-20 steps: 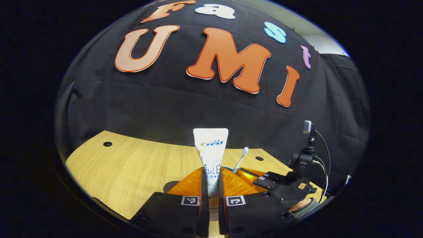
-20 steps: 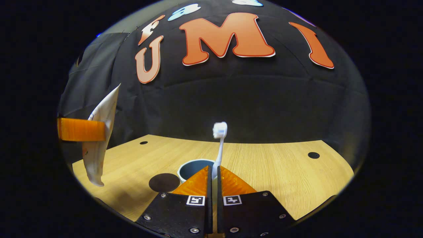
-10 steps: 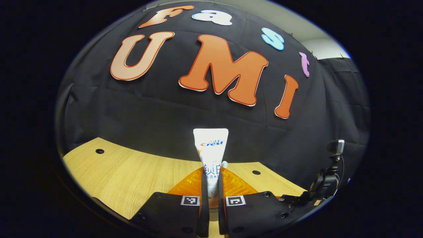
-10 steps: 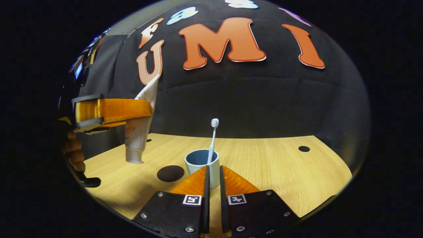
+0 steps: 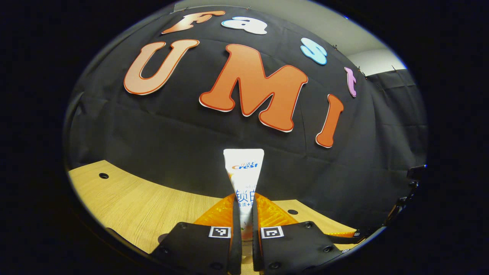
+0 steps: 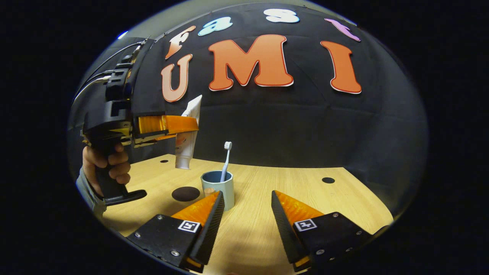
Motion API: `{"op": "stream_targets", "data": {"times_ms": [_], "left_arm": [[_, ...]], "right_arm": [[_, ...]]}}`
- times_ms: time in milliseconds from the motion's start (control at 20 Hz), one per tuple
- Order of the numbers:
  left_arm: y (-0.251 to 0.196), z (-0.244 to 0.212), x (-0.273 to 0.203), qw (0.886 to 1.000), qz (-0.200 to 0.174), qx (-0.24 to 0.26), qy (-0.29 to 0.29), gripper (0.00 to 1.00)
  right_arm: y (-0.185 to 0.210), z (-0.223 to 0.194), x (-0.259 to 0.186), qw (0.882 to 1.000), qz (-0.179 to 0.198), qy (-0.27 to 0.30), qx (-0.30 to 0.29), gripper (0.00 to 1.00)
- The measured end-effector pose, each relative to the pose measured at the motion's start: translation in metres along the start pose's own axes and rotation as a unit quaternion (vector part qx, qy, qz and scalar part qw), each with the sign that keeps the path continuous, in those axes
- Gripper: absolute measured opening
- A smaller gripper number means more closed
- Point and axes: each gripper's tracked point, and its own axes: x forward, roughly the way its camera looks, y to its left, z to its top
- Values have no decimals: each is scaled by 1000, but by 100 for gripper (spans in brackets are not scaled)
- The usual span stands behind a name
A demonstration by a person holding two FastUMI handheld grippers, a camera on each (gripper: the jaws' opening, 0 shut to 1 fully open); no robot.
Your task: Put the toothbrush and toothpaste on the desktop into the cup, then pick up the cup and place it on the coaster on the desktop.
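Right gripper view, from the left: a hand (image 6: 109, 162) grips the handle of the left gripper (image 6: 193, 126), held up above the table (image 6: 344, 202). Its fingers (image 6: 172, 124) are clenched on the toothpaste (image 6: 188, 131), a soft flat tube hanging nearly upright, cap end down and crimped end up, clear of the table and up-left of the cup (image 6: 219, 187). Below it a dark round coaster (image 6: 185, 193) lies flat on the wood-grain table, just left of the cup. The cup is a smooth pale-blue cylinder standing upright; the toothbrush (image 6: 226, 160) stands in it, thin handle down, bristle head up, leaning slightly right. The right gripper (image 6: 246, 202) hangs near the cup with its ribbed wedge-shaped fingers spread wide, grasping nothing.

Left gripper view: the left gripper (image 5: 244, 206) has both fingers pressed on the toothpaste (image 5: 244, 172), whose wide flat end points up against the cloth wall.
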Motion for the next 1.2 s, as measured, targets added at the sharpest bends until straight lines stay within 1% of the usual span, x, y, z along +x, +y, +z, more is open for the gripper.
{"op": "stream_targets", "data": {"times_ms": [50, 100, 300, 400, 550, 700, 850, 1050, 1200], "left_arm": [[0, -1, 4, 1000, 0, 0, -4, 14], [1, -3, 7, 1000, 0, -3, -8, 14], [4, -7, 22, 999, 1, -19, -25, 14], [5, -14, 28, 999, 2, -20, -30, 14], [17, -33, 38, 999, 29, 3, -15, 14], [20, -44, 45, 999, 34, -5, -15, 14], [23, -55, 50, 999, 37, -12, -12, 14], [32, -77, 54, 999, 52, -5, 12, 14], [34, -86, 50, 998, 51, -17, 25, 14]], "right_arm": [[-2, -2, -4, 1000, -1, -1, -3, 77], [-4, -3, -7, 1000, -1, -1, -3, 82], [-11, -6, -18, 1000, -3, -4, 6, 88], [-16, -9, -20, 1000, -6, -1, 11, 90], [-20, -14, -21, 1000, -10, 4, 14, 91], [-25, -22, -21, 1000, -15, 18, 2, 92], [-29, -21, -24, 1000, -19, 18, -1, 93], [-23, -24, -21, 1000, -16, 21, -6, 93], [-18, -27, -18, 999, -14, 28, -11, 93]]}}
